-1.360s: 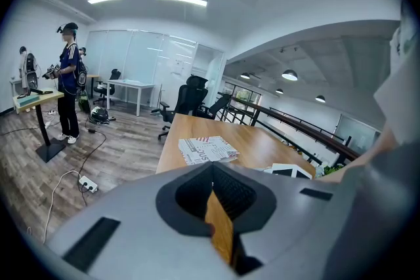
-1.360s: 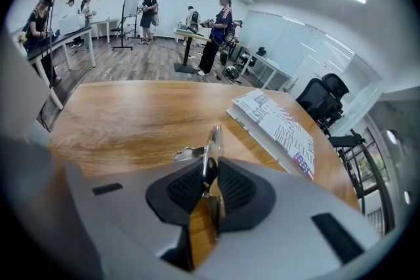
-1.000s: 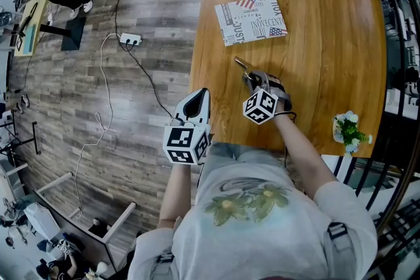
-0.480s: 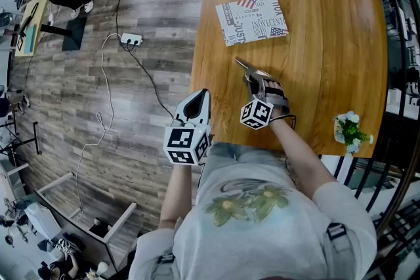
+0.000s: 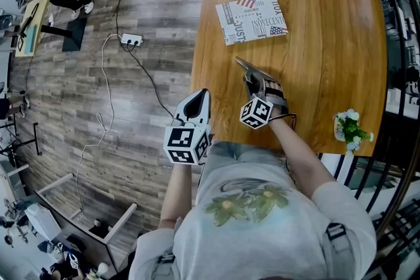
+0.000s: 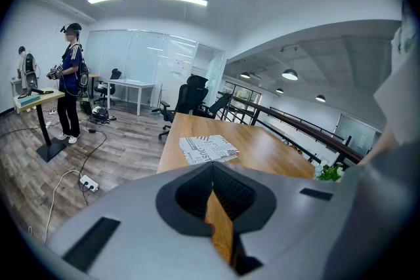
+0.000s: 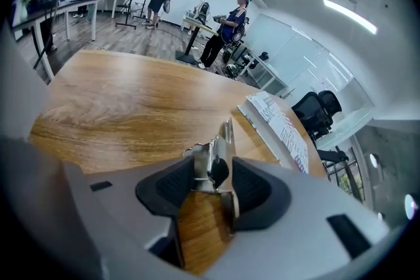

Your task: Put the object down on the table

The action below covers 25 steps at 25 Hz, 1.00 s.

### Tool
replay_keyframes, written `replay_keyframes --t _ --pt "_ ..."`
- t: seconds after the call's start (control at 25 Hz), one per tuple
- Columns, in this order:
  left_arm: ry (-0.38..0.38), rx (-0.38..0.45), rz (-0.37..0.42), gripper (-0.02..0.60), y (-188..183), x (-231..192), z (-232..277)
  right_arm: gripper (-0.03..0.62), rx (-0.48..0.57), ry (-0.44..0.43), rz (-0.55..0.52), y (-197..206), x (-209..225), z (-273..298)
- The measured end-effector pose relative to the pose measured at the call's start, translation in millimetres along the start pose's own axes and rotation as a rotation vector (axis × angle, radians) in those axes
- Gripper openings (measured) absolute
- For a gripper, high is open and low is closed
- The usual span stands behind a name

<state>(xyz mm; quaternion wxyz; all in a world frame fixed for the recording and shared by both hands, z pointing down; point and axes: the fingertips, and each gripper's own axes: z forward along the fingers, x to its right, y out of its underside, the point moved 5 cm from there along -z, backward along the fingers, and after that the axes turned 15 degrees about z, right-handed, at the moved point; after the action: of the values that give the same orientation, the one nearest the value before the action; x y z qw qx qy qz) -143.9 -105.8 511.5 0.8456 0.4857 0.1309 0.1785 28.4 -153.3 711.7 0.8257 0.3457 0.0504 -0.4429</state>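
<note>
**Steel tool between loosening claw pads**

The tool [image 7: 222,141] is thin, shiny metal with flat plates, a narrow strip jutting forward and a rounded black knob on one side. It lies on the glossy, honey-coloured wooden desk [image 5: 328,29], near its front left part, between the ribbed black pads of the right claw [image 5: 256,80]. That claw is opening and released; a slim gap shows at the knob. The left claw [image 5: 199,100] is clenched on nothing, off the desk's left edge, above grey plank floor [image 5: 131,108]. A printed paper [image 5: 252,20] lies flat beyond the tool, well apart. A small plant [image 5: 348,129] stands at the desk's right front corner.
</note>
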Motion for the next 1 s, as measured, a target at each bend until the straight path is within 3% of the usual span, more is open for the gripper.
replay_keyframes --t 0.32,0.6,1.0 --pt "0.011 0.019 0.02 0.014 -6 3 -4 0.225 -0.014 -0.132 0.173 -7 2 -14" --pt "0.025 0.044 0.037 0.014 -13 8 -9 0.224 0.059 -0.189 0.423 -27 24 -47" --pt "0.038 0.101 0.084 0.014 -37 18 -13 0.223 0.218 -0.18 0.584 -54 61 -103"
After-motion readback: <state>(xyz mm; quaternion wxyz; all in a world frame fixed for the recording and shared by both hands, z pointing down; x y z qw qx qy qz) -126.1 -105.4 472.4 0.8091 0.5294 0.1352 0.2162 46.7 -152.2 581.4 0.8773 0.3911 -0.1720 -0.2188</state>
